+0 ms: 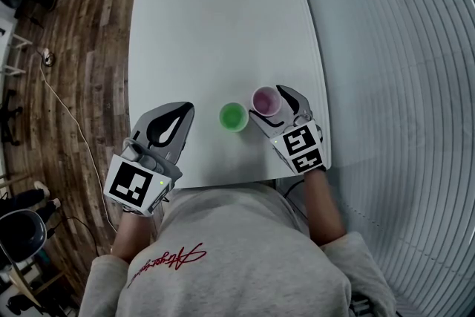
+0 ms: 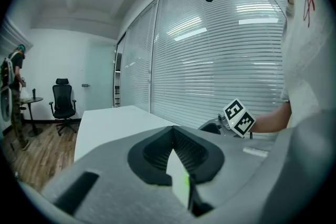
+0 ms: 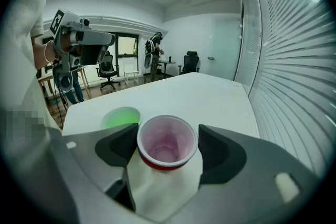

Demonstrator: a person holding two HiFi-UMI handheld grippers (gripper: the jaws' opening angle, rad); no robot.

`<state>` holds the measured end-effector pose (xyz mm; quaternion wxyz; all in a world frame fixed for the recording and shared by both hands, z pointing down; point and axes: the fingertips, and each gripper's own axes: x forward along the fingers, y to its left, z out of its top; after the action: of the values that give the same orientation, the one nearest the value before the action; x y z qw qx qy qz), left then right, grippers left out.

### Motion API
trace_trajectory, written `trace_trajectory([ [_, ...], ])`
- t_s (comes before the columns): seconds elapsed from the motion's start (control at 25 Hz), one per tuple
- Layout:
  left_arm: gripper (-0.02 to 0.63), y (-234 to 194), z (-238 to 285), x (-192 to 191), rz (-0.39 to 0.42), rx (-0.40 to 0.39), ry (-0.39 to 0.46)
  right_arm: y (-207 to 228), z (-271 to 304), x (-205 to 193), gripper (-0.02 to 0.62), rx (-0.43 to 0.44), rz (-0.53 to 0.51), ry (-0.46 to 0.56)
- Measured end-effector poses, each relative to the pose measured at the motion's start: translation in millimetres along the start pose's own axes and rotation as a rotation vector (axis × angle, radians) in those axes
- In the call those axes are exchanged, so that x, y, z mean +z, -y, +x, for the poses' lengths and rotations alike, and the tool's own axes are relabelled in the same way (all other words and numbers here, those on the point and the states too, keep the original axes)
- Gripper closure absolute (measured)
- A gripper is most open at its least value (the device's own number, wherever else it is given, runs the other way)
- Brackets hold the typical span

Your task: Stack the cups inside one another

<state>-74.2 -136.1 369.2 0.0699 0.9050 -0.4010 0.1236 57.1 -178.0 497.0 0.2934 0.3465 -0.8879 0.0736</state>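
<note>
The room is an office with slatted blinds along one side and a wooden floor. A long white table stands bare except for two cups near the person's edge. As far as I can see, no stacking has been done yet. The green cup and the red cup stand upright just beside each other, mouths up, each on its own patch of tabletop and neither inside the other. The right gripper has the red cup between its jaws, and the pads look closed against the rim on both sides (the fit is snug, though the cup still seems to sit on the table). The left gripper is off to the side of the green cup, well clear of it, with its jaws pressed together on nothing. By my reckoning the whole job remains: lift the red cup, bring it over the green one and lower it in, or the other way round.
</note>
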Motion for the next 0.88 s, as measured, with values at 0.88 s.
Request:
trace_trajectory([
  [0.88, 0.611, 3.8, 3.6, 8.1, -0.010, 0.065, -0.012, -1.3, -5.4, 1.7, 0.227, 0.083, 0.009, 0.034],
])
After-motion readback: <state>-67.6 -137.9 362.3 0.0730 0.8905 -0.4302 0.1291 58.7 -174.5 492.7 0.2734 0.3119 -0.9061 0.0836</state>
